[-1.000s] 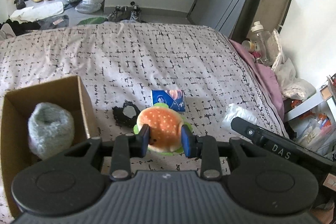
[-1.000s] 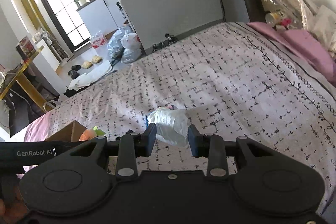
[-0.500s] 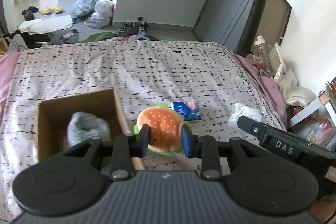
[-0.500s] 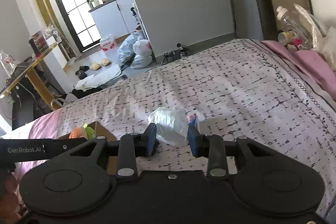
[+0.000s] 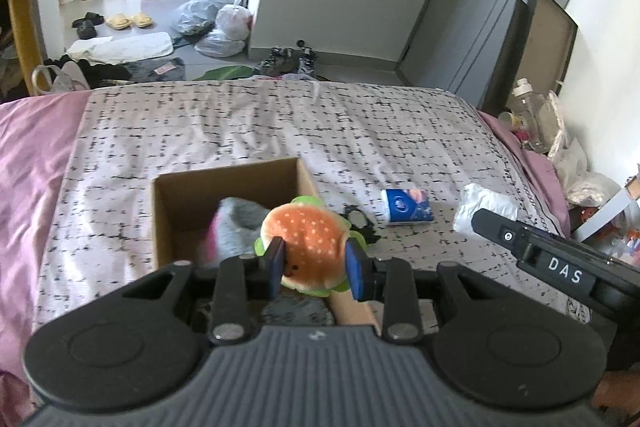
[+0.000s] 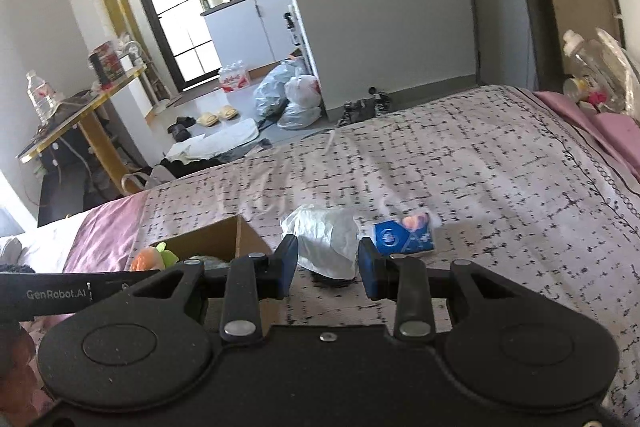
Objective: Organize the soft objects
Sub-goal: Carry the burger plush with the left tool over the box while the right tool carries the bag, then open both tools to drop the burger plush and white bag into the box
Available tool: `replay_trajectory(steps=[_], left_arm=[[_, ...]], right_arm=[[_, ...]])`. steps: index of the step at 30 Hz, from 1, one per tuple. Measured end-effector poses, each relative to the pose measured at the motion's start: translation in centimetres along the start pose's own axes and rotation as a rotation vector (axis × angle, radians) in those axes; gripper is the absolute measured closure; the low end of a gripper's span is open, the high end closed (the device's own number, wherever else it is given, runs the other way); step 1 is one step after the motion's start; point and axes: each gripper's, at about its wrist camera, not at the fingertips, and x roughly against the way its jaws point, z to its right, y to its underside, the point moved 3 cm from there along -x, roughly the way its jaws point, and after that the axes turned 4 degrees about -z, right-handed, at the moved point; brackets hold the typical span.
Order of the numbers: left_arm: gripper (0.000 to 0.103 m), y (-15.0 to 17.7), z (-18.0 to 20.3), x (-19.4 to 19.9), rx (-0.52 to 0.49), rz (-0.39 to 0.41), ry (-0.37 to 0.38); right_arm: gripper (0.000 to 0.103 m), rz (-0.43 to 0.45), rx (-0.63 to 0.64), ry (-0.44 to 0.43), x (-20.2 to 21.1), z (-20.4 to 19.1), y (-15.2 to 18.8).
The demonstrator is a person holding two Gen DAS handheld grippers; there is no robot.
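Left wrist: burger plush (image 5: pixel 310 247) between left claw (image 5: pixel 316 269) pads.

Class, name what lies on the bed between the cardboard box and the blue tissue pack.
A small black item lies between the cardboard box and blue tissue pack, in the left wrist view.

Both black grippers, left gripper (image 5: pixel 316 265) and right gripper (image 6: pixel 328 263), carry blue pads and silver screws.

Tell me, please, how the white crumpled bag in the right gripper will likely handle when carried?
The white bag looks thin and wrinkled, so probably floppy and light. It bulges between the right gripper fingers, so it likely squashes rather than slips.
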Motion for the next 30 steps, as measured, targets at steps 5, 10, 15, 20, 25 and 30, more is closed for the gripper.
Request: replay_trajectory(steps=[5,10,15,20,25,30], left_arm=[[0.072,0.7,-1.8,0.7,0.015,0.002,-0.02],[0.072,0.9,-3.9,0.3,0.047,0.009,-0.053],[0.072,0.9,-6.2,-1.6,0.101,-0.033,-0.079],[0.071,1.0,-7.5,-2.7,0.115,-0.045,-0.082],[0.058,0.9,-7.8,-3.2,0.124,-0.029,-0.045],[0.044,1.0,-7.9,-2.9,0.136,-0.008,-0.056]], right_arm=[[0.07,-0.004,0.032,-0.023,-0.3,-1.5,0.4],[0.07,-0.016,0.055,-0.047,-0.6,-3.1,0.8],[0.07,-0.033,0.102,-0.072,-1.3,-4.8,1.3],[0.07,-0.052,0.135,-0.079,-2.1,-6.2,1.6],[0.07,-0.067,0.158,-0.088,-2.8,-7.3,1.8],[0.07,-0.083,0.164,-0.097,-3.5,-8.1,2.0]])
